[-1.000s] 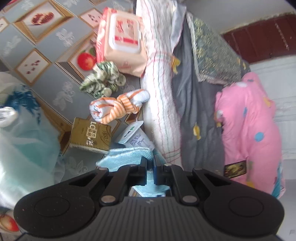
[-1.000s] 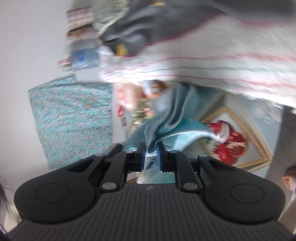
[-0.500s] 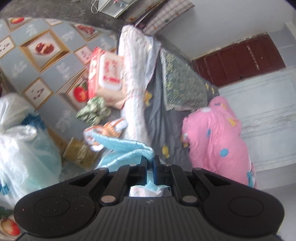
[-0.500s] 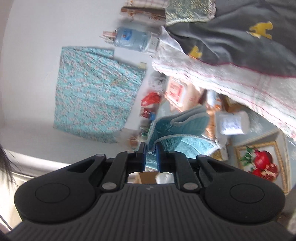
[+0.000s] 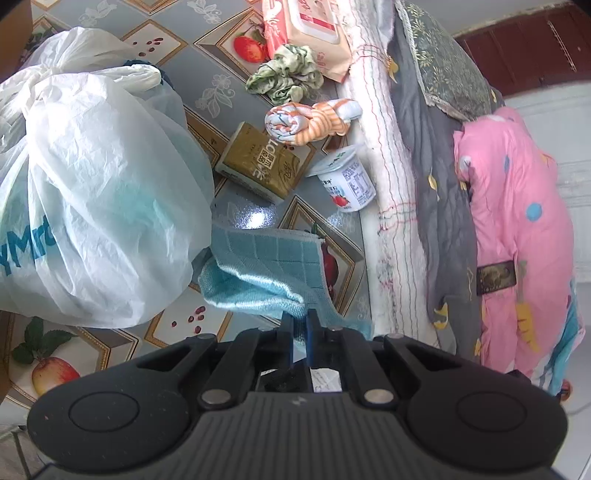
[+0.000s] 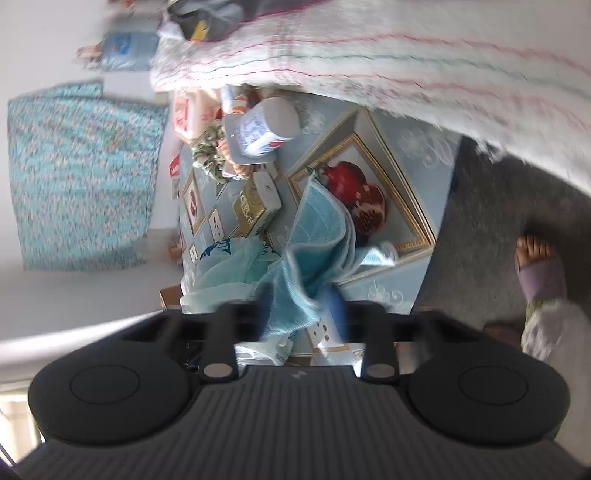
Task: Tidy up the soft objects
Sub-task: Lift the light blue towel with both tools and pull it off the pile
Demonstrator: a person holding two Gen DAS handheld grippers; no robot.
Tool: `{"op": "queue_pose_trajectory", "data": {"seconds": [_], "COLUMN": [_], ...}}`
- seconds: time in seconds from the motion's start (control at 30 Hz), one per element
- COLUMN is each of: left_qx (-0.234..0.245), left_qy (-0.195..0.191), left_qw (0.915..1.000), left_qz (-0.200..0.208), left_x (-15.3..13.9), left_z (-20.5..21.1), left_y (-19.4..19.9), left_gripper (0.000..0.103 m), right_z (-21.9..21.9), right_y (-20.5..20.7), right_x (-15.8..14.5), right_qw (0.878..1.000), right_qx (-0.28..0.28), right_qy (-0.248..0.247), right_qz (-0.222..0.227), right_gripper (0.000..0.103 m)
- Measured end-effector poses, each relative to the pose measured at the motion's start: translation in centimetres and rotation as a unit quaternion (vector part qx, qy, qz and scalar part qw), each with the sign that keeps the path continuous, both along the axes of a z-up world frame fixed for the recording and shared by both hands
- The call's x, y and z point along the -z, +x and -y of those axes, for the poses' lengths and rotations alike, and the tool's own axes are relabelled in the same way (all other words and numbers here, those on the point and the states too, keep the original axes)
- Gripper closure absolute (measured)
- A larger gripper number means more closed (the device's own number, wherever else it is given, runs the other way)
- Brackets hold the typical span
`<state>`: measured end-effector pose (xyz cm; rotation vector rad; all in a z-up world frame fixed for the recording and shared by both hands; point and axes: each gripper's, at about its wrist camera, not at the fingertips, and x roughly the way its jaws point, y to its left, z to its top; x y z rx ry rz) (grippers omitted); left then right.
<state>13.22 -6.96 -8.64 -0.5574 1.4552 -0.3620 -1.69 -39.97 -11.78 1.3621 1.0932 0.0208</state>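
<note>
1. The left gripper [image 5: 299, 325] is clamped tight on a corner of the blue cloth [image 5: 266, 266], pinching it between its two blue pads.
2. The right gripper [image 6: 301, 314] has its jaws opening; the same blue cloth [image 6: 314, 229] hangs between them, and the picture is too blurred to tell whether a pad touches it.
3. The cloth drapes from the grippers down onto the patterned tablecloth [image 5: 236, 210], its far edge lying beside a large white plastic bag [image 5: 92, 184].
4. Beyond the cloth sit a gold box [image 5: 258, 162] and a tipped yogurt cup [image 5: 347, 181], near each other.
5. Farther on lie a rolled orange-striped cloth [image 5: 310, 123], then a green scrunched cloth [image 5: 288, 77], which touches a pack of wipes [image 5: 310, 29].
6. Folded bedding [image 5: 388, 166] runs along the table's right side in the left view, a pink blanket [image 5: 513, 221] behind it.
</note>
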Motion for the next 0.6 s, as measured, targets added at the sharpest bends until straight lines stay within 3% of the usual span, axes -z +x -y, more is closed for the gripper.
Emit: {"op": "queue_pose_trajectory", "data": {"seconds": [0.23, 0.3, 0.37, 0.5, 0.6], "left_qx": [0.002, -0.002, -0.006, -0.011, -0.015], "left_qy": [0.005, 0.003, -0.001, -0.004, -0.01], "left_qw": [1.0, 1.0, 1.0, 0.9998, 0.9997], "left_qz": [-0.004, -0.005, -0.007, -0.015, -0.018], "left_x": [-0.3, -0.3, -0.3, -0.1, -0.2], "left_z": [-0.4, -0.5, -0.6, -0.6, -0.6], "left_y": [-0.3, -0.3, -0.4, -0.3, -0.2], "left_gripper": [0.097, 0.097, 0.097, 0.097, 0.097], "right_z": [-0.9, -1.1, -1.7, -4.0, -6.2], "right_y": [-1.8, -2.6, -3.8, -6.2, -6.2], "right_x": [2.9, 4.2, 5.5, 8.0, 9.1], "right_qw": [0.994, 0.989, 0.981, 0.956, 0.943], "right_qx": [0.071, 0.1, 0.129, 0.183, 0.197], "right_qy": [0.047, 0.072, 0.116, 0.195, 0.238], "right_qz": [-0.062, -0.079, -0.091, -0.118, -0.12], "right_gripper": [0.033, 0.026, 0.016, 0.013, 0.005]}}
